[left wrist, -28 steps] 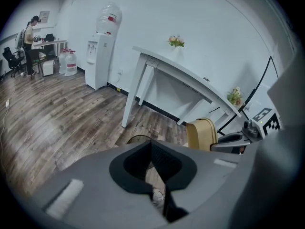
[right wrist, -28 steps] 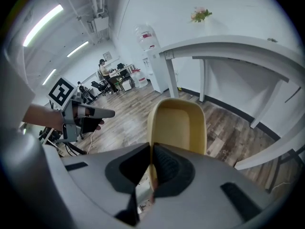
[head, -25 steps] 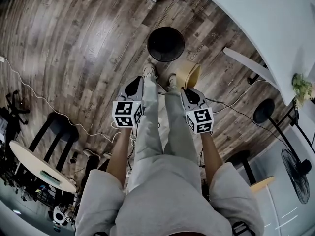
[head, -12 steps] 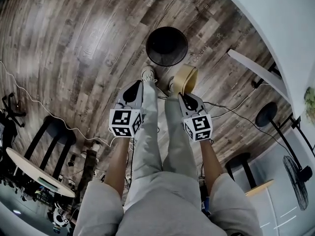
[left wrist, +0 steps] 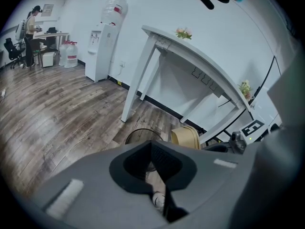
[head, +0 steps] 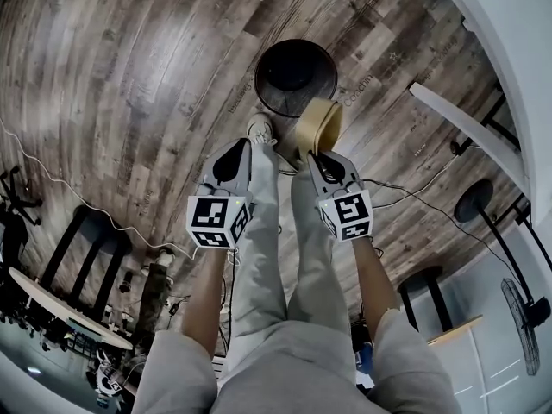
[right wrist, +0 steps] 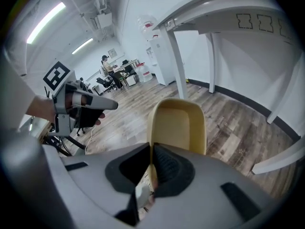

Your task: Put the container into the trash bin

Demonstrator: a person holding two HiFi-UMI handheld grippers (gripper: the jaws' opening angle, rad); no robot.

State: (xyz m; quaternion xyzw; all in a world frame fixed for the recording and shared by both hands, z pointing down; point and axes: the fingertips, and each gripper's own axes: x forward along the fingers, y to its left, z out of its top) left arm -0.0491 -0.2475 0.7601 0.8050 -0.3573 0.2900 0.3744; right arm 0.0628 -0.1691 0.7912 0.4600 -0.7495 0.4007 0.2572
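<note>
The black round trash bin (head: 291, 74) stands on the wood floor just ahead of the person's shoes. A tan, shallow container (head: 316, 125) hangs tilted on edge beside the bin's near right rim. My right gripper (head: 321, 159) is shut on its lower edge. In the right gripper view the container (right wrist: 177, 125) rises straight up from the shut right gripper (right wrist: 151, 151). My left gripper (head: 233, 157) hovers to the left of the bin, shut with nothing in it. In the left gripper view the bin (left wrist: 139, 135) and the container (left wrist: 187, 137) show beyond the left gripper (left wrist: 152, 147).
A white table (head: 509, 50) with slanted legs (head: 455, 116) runs along the right. Cables (head: 414, 192) trail over the floor by a fan stand (head: 473, 201). A round table (head: 39, 296) and stools stand at the lower left. A water dispenser (left wrist: 102, 46) is by the far wall.
Both grippers have come down. The container has travelled with the right gripper towards the bin and now reaches its near rim.
</note>
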